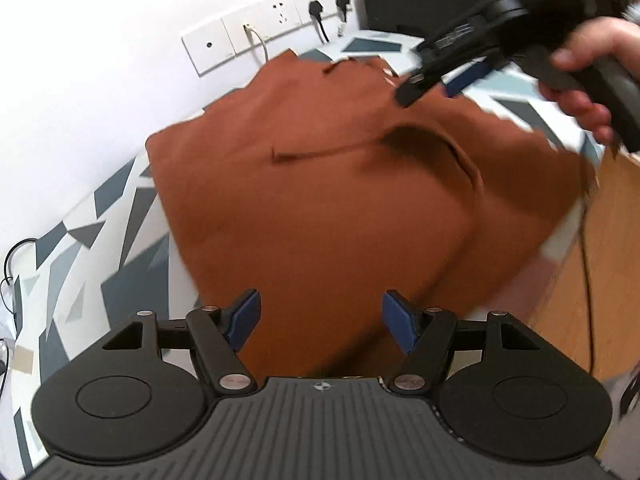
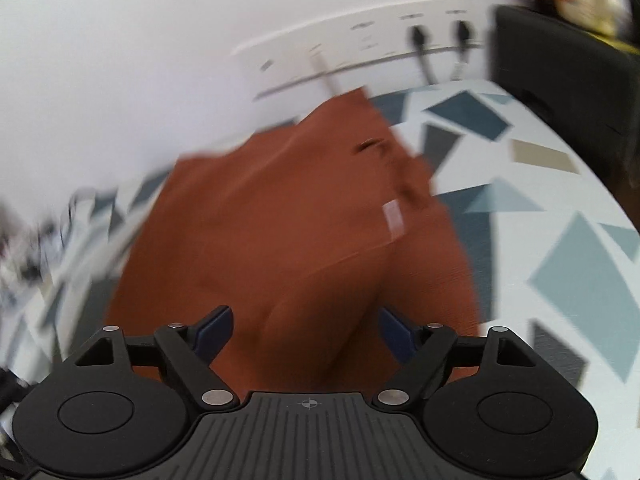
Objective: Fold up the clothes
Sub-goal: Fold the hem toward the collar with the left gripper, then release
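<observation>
Both grippers, left gripper (image 1: 322,324) and right gripper (image 2: 306,332), hover with fingers spread and empty above a rust-brown garment (image 1: 320,200) lying on the patterned tabletop (image 2: 560,240).

Surface: table (image 1: 92,240) with grey, blue and white geometric cover.
On it: brown garment (image 1: 320,184), lying rumpled, one edge overhanging.

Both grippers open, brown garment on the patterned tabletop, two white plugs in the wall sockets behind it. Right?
Not quite: the plugs in the wall sockets are black, not white, as the left wrist view shows. The rest holds: the left gripper and right gripper are both open, and the brown garment lies on the patterned tabletop.
</observation>
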### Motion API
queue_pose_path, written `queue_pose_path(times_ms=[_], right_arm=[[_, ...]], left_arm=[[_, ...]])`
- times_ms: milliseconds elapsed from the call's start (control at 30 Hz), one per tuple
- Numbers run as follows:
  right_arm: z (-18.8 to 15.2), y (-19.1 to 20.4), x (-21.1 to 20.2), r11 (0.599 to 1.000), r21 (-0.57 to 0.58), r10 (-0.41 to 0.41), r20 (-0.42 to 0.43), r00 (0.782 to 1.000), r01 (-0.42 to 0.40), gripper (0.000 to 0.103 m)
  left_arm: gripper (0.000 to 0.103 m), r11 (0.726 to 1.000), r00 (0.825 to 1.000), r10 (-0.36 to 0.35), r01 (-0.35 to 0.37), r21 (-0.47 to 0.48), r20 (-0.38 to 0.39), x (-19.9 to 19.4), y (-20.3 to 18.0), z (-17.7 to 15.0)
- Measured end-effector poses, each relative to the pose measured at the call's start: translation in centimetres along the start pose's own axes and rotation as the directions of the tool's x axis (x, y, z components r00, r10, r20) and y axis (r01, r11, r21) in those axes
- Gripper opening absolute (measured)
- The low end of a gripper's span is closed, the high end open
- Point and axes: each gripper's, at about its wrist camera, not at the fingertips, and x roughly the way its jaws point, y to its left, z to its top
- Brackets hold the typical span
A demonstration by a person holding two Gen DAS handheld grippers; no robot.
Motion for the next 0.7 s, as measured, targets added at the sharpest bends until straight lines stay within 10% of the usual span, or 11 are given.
queue_pose_path(times_ms=[167, 200, 333, 500, 700], right_arm=[[-1.7, 4.5, 3.3, 0.964, -0.156, -0.218, 0.004, 0.976, 0.216, 0.063], [-1.9, 4.2, 3.4, 0.961, -0.121, -0.248, 0.010, 0.969, 0.247, 0.042], [-2.6, -0.4, 1.2, 0.944, 0.229, -0.245, 0.003, 0.970, 0.238, 0.024], [-4.8, -5.0, -2.0, 0.823, 0.520, -0.266, -0.005, 0.964, 0.230, 0.030], [-4.1, -3.5, -1.6, 0.902, 0.362, -0.260, 0.026, 0.965, 0.233, 0.051]], left_arm=[[0.069, 0.997, 1.000, 0.026, -0.025, 0.069, -0.002, 1.2, -0.6, -1.9], [0.069, 0.996, 0.999, 0.039, -0.039, 0.081, 0.002, 1.5, -0.6, -2.0], [0.069, 0.989, 0.995, 0.098, -0.101, 0.107, 0.032, 1.7, -0.2, -2.5], [0.069, 0.986, 0.988, 0.143, -0.147, 0.082, 0.055, 1.5, 0.6, -2.6], [0.069, 0.981, 0.984, 0.169, -0.173, 0.091, 0.059, 2.5, 0.5, -2.3]])
